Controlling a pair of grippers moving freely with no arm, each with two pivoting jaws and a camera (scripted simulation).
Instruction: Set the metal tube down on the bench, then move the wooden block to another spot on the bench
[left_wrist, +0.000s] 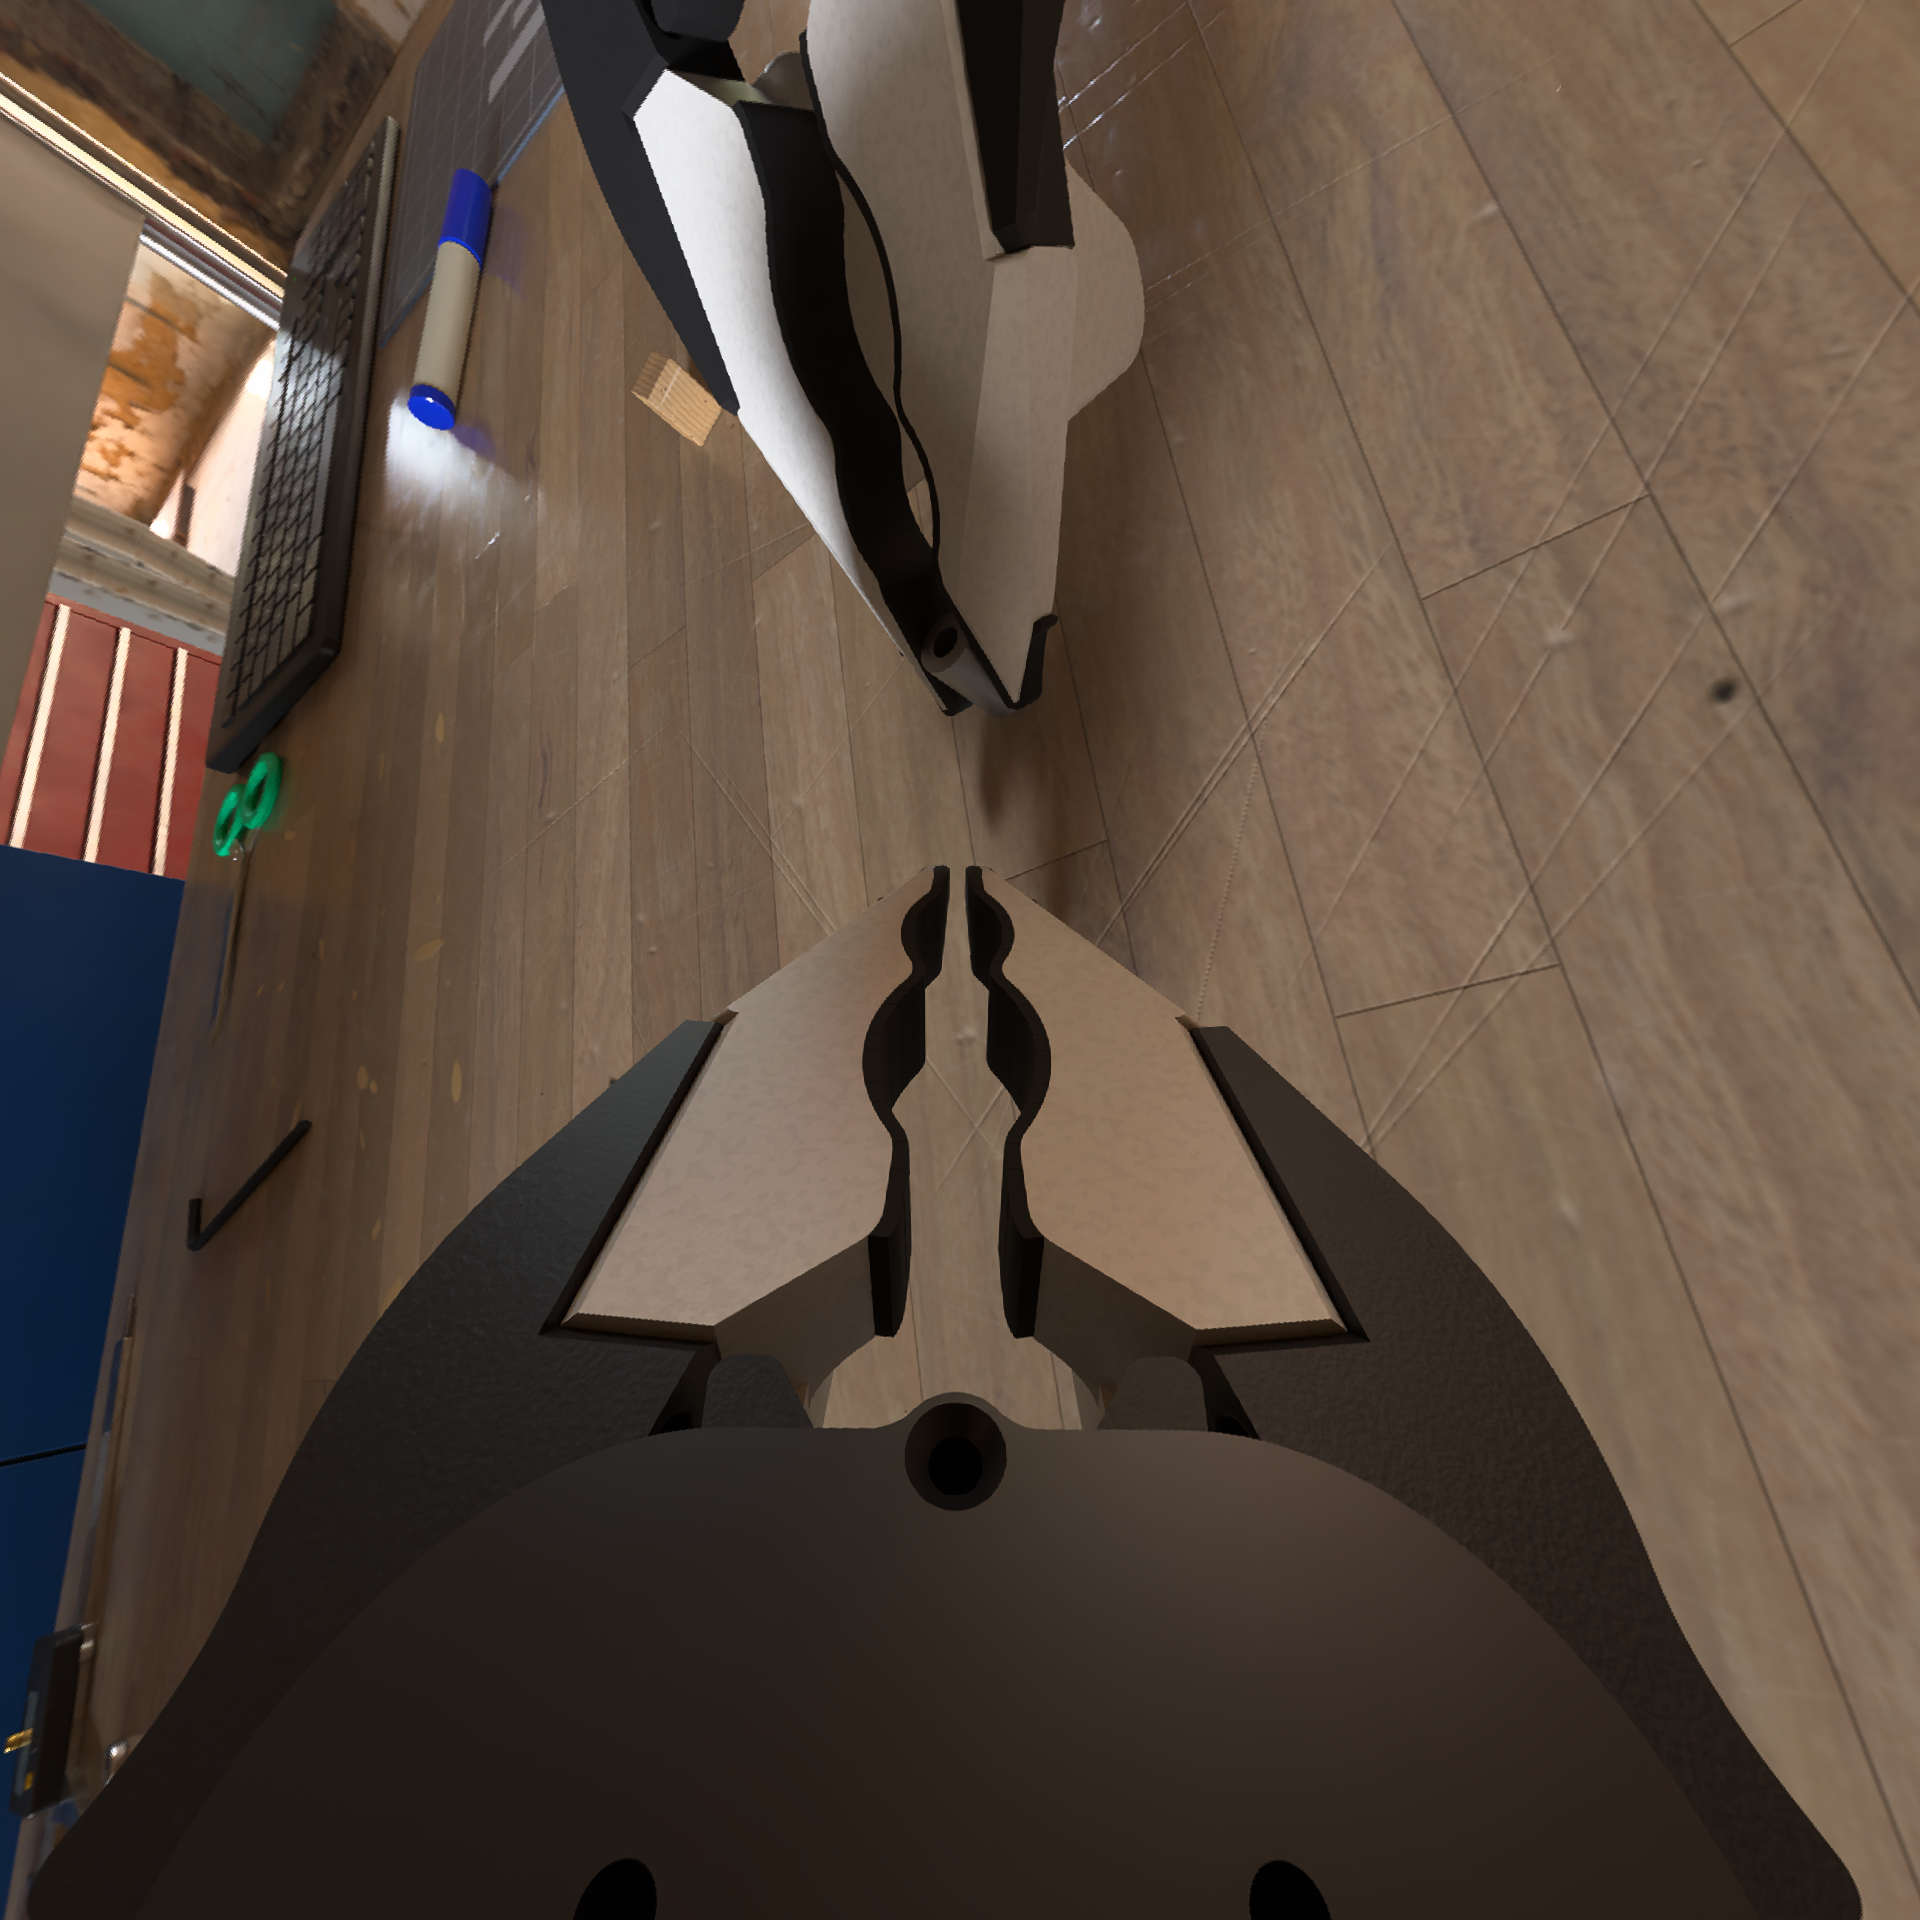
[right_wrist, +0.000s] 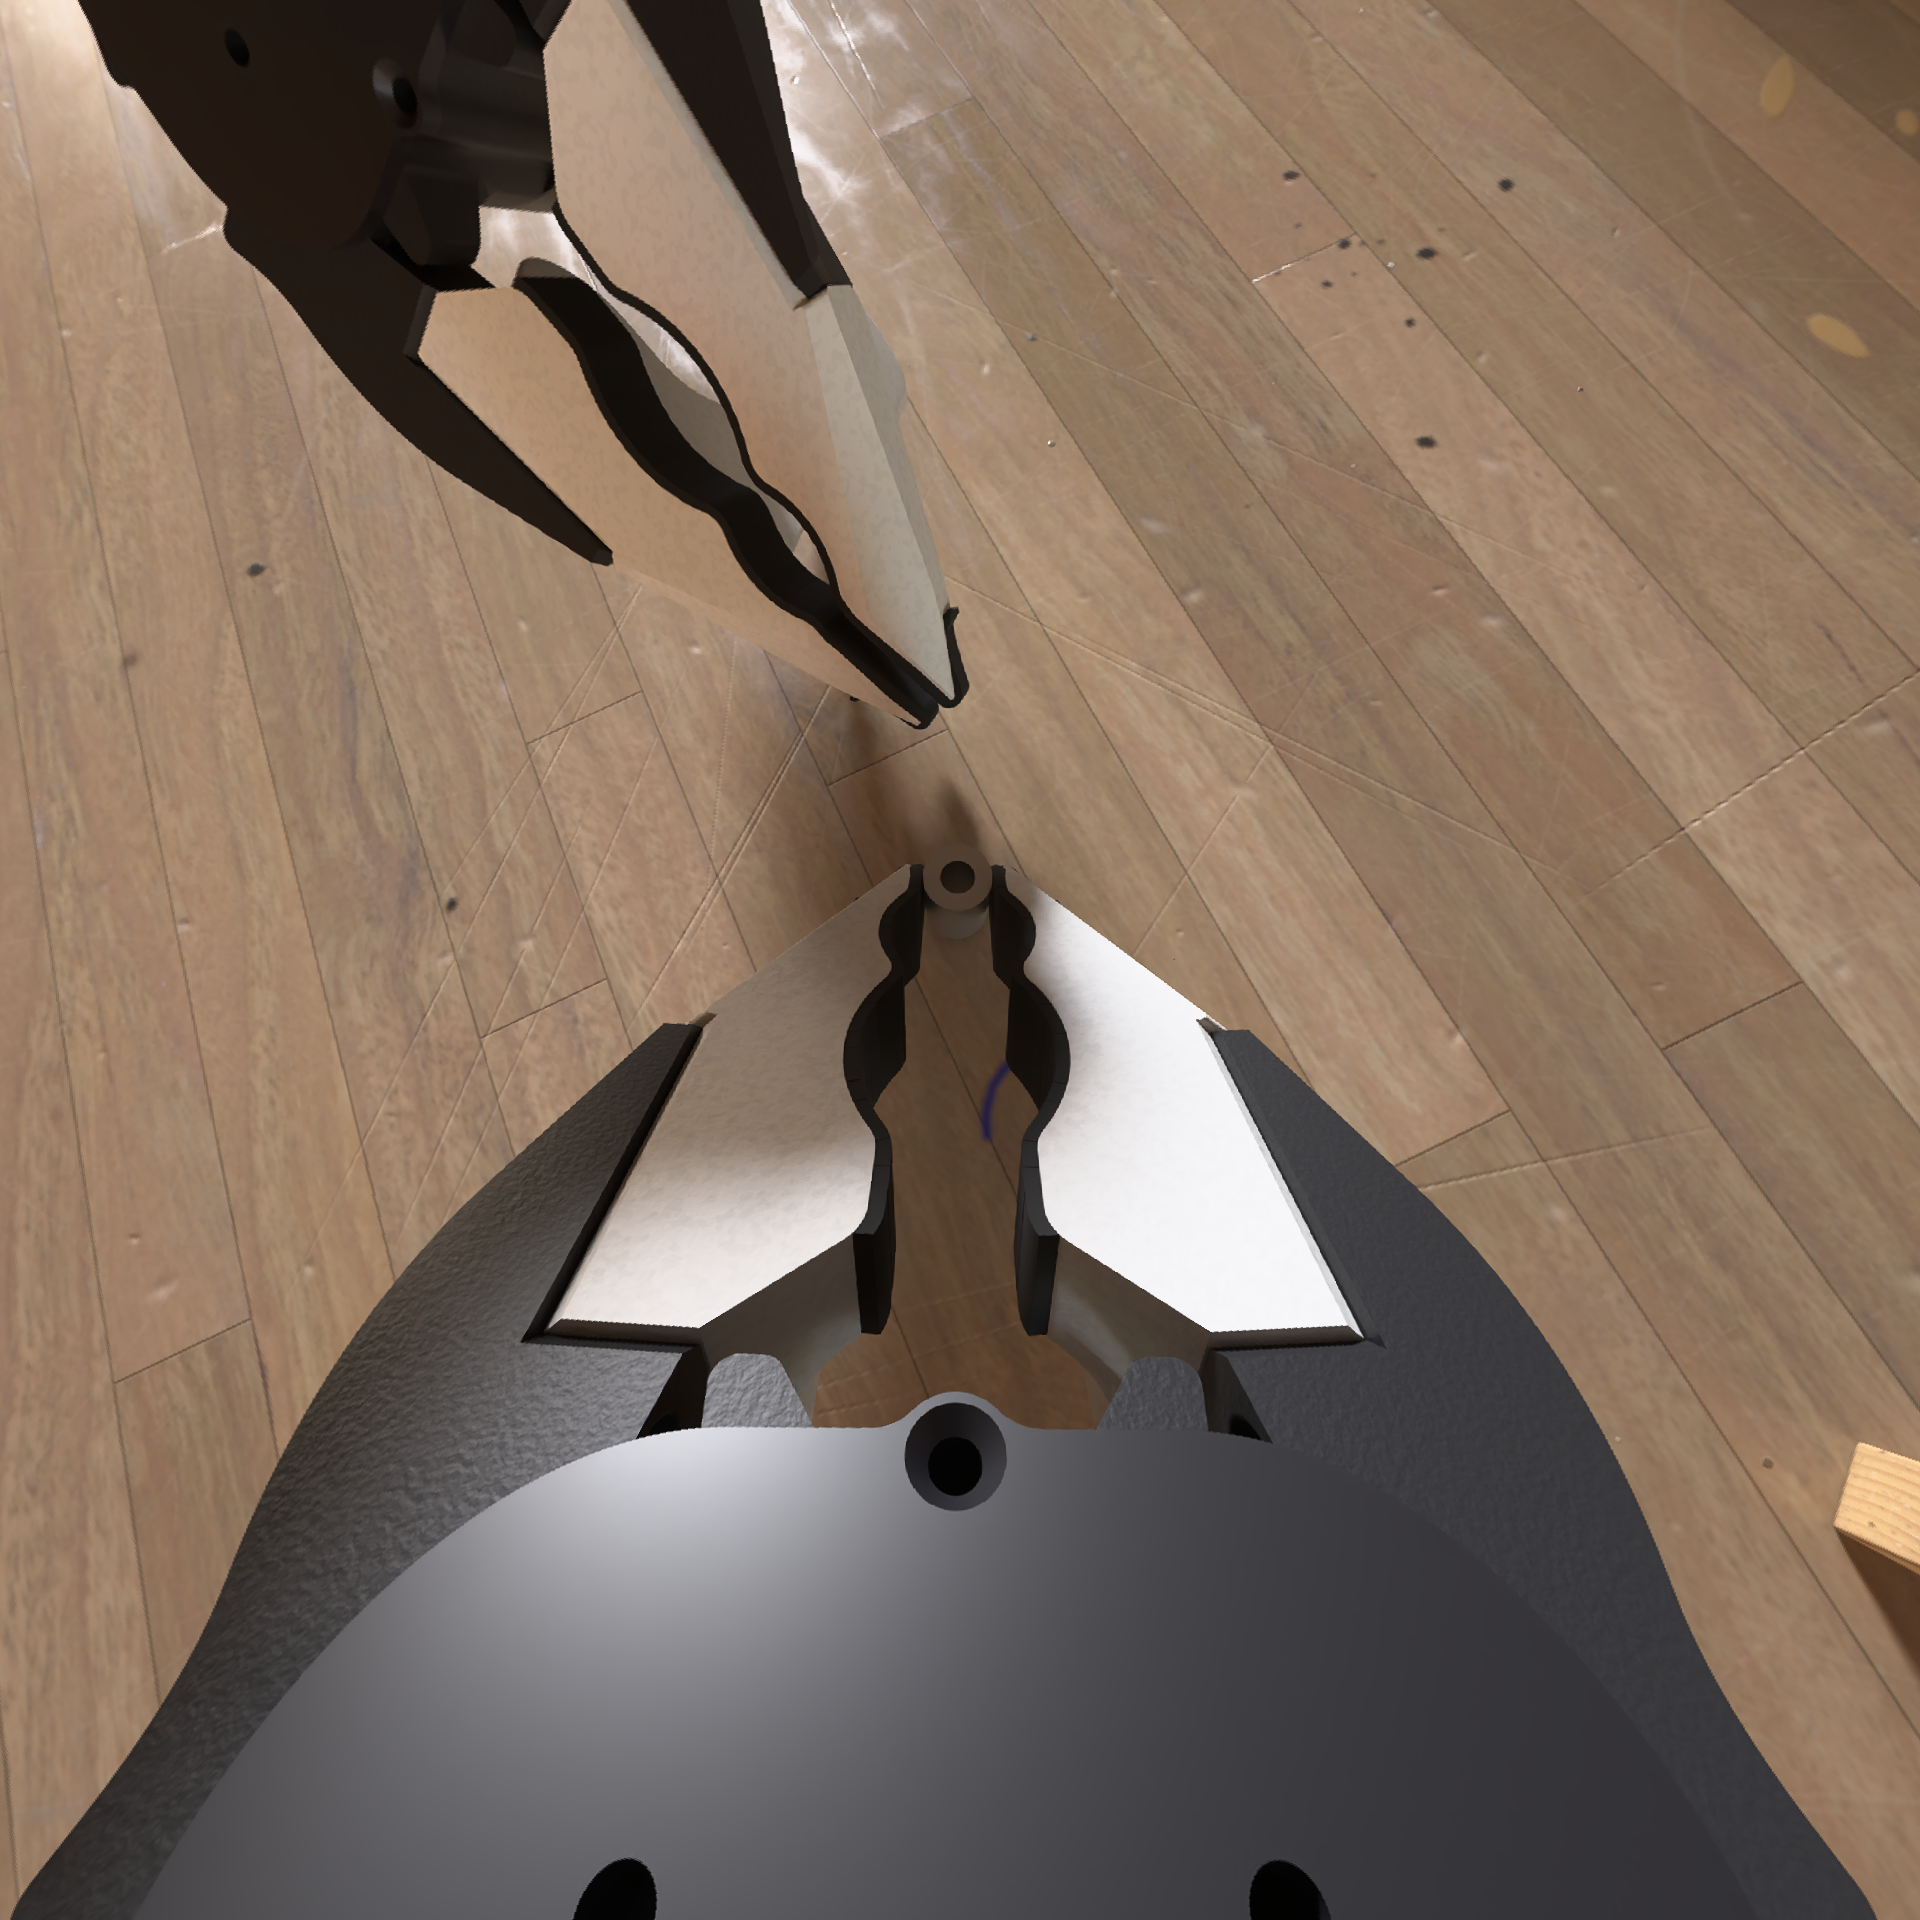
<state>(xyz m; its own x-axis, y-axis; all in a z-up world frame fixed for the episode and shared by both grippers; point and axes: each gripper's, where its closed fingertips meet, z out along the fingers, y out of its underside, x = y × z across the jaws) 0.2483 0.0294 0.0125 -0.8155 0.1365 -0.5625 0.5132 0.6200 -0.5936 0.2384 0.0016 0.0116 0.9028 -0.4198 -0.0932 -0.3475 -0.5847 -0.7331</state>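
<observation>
Gripping the metal tube (right_wrist: 957, 883) at their very tips, the right gripper's (right_wrist: 957, 904) fingers (right_wrist: 1122, 1101) are nearly closed around the small grey cylinder, whose open end faces the right wrist camera. It hangs above the wooden bench (right_wrist: 1455, 623), with a faint shadow on the planks under it; whether it touches the wood cannot be told.

Taking that tube as the landmark and working left to right in the left wrist view: far to its left lie a black hex key (left_wrist: 244, 1184), green-handled scissors (left_wrist: 247, 795) and a black keyboard (left_wrist: 296, 468) along the bench edge. Nearer to it, a blue-capped marker (left_wrist: 449, 301) lies beside a dark cutting mat (left_wrist: 468, 135). The wooden block (left_wrist: 677, 399) rests on the bench up and to the left of the tube (left_wrist: 948, 649), well apart from it and partly behind the right gripper's (left_wrist: 977, 675) body.

Just below the tube in that view, the left gripper (left_wrist: 957, 883) points at it with jaws almost shut, a thin slit between the tips, holding nothing.
</observation>
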